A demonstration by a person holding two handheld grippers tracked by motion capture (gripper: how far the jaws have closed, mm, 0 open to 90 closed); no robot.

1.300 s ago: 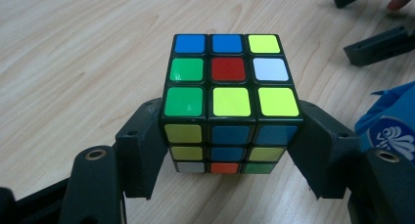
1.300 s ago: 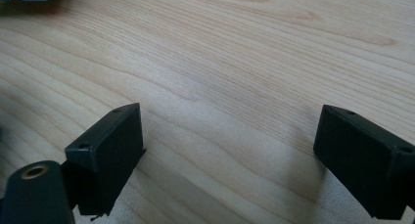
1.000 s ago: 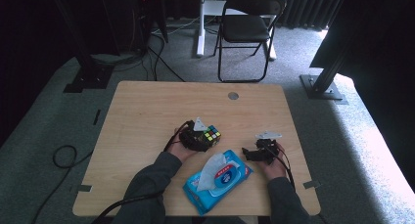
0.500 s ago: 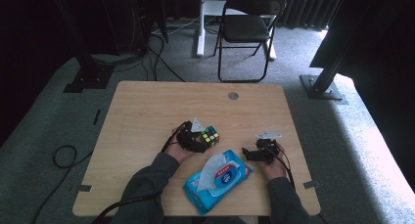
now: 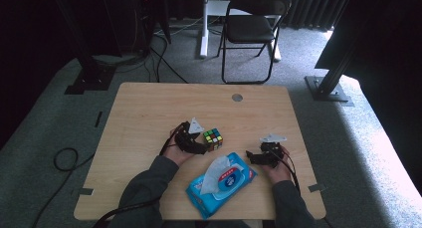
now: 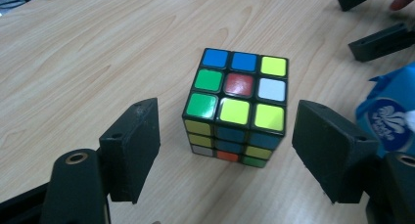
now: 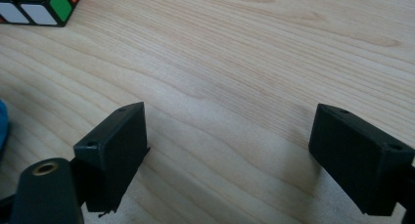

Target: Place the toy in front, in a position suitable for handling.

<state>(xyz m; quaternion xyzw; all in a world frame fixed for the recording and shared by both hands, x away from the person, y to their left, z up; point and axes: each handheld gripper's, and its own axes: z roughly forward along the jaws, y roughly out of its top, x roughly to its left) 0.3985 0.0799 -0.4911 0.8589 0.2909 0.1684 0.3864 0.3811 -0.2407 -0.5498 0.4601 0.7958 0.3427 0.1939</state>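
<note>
Since a second ago your left gripper [image 5: 205, 141] has been spreading its jaws beside the cube [image 5: 213, 139] on the table [image 5: 144, 113], and its own view shows the cube [image 6: 235, 111] between wide jaws, untouched, probably just released, so back off next, while your right gripper [image 7: 230, 155] gapes empty.

Black two-jaw left gripper [image 6: 227, 150] near tabletop centre, jaws just opened wide; black two-jaw right gripper [image 7: 230, 150] toward right edge, likewise spread.
</note>
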